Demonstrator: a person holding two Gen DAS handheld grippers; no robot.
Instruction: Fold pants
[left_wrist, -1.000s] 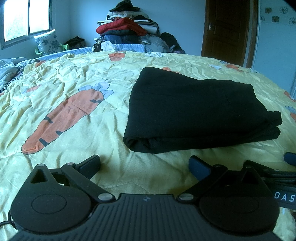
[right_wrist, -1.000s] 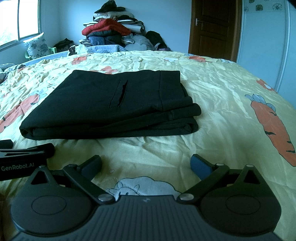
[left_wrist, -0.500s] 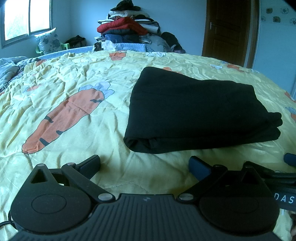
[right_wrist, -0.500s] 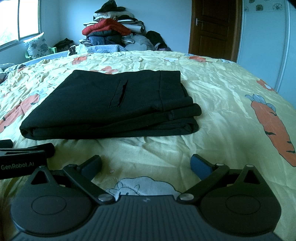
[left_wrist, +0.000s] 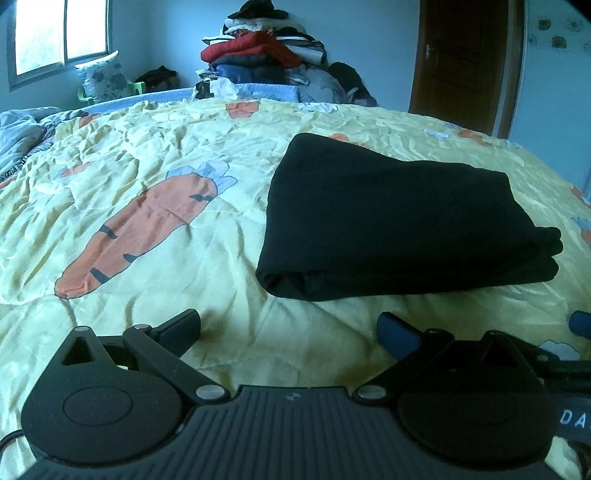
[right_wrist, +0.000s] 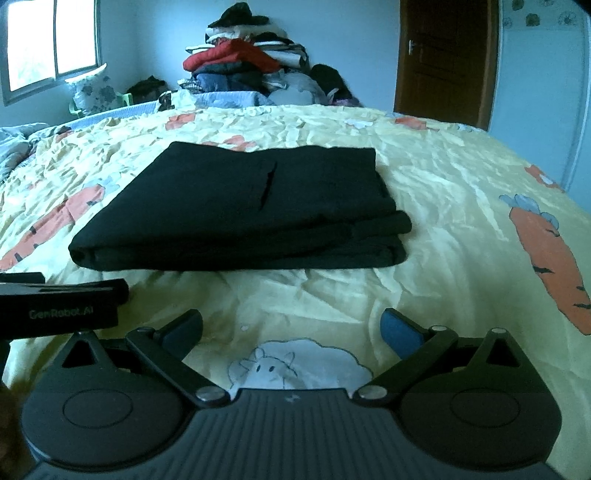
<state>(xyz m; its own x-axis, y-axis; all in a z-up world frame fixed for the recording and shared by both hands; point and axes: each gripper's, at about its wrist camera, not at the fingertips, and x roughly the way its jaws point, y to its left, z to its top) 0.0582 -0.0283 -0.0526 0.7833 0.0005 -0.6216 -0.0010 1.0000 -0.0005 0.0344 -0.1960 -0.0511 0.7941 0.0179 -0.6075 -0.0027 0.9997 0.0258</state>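
Note:
Black pants (left_wrist: 399, 221) lie folded into a flat rectangle on the yellow carrot-print bedspread (left_wrist: 155, 266). In the right wrist view the same pants (right_wrist: 251, 210) show a pocket slit on top and stacked layers at their right end. My left gripper (left_wrist: 290, 330) hovers open just short of the pants' near edge, nothing between its fingers. My right gripper (right_wrist: 291, 328) is also open and empty, a little back from the pants, over a sheep print. The left gripper's body (right_wrist: 59, 306) shows at the left edge of the right wrist view.
A tall pile of clothes (left_wrist: 266, 62) stands at the far end of the bed. A window (left_wrist: 59, 37) and a pillow (left_wrist: 103, 75) are at far left, a brown door (left_wrist: 465, 62) at far right. Rumpled blue bedding (left_wrist: 18, 129) lies at left.
Both views have crept slightly closer to the pants. The pants have not moved, and both grippers stay open.

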